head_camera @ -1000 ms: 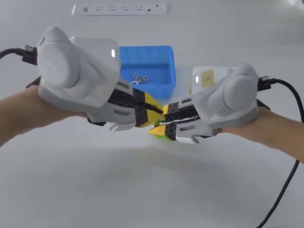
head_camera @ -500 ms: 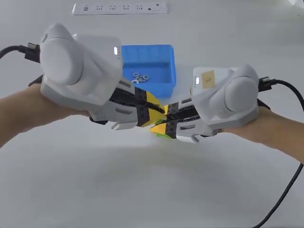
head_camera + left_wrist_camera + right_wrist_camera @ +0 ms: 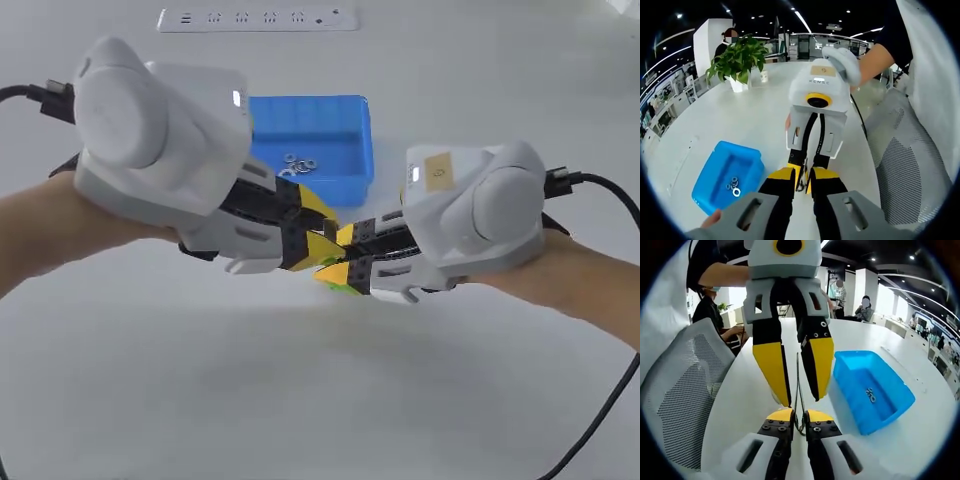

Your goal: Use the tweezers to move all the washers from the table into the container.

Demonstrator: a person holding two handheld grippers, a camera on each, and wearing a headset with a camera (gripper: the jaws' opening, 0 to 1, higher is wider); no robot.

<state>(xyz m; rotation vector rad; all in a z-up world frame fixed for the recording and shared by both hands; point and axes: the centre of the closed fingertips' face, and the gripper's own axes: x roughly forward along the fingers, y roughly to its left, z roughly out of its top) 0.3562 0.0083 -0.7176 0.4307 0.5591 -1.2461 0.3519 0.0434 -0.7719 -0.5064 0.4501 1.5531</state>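
White table (image 3: 300,400) takes most of the head view, and a long white power strip (image 3: 250,18) lies at its far edge. Behind the table the left gripper view shows an office hall with a green potted plant (image 3: 740,60), and the right gripper view shows a white mesh chair (image 3: 680,390). A blue rectangular plastic container (image 3: 335,186) stands on the far side of the table, just behind the two grippers, and several small silver metal washers (image 3: 297,163) lie together on its floor. The grippers point at each other, tip to tip, above the table, near the container's near wall. The right gripper (image 3: 799,417) has its yellow-tipped jaws pressed close on the thin dark metal tweezers (image 3: 798,385), which run straight forward from them. The left gripper (image 3: 802,176) has its yellow jaws apart, one on each side of the tweezers' free end; I cannot tell if they touch it.
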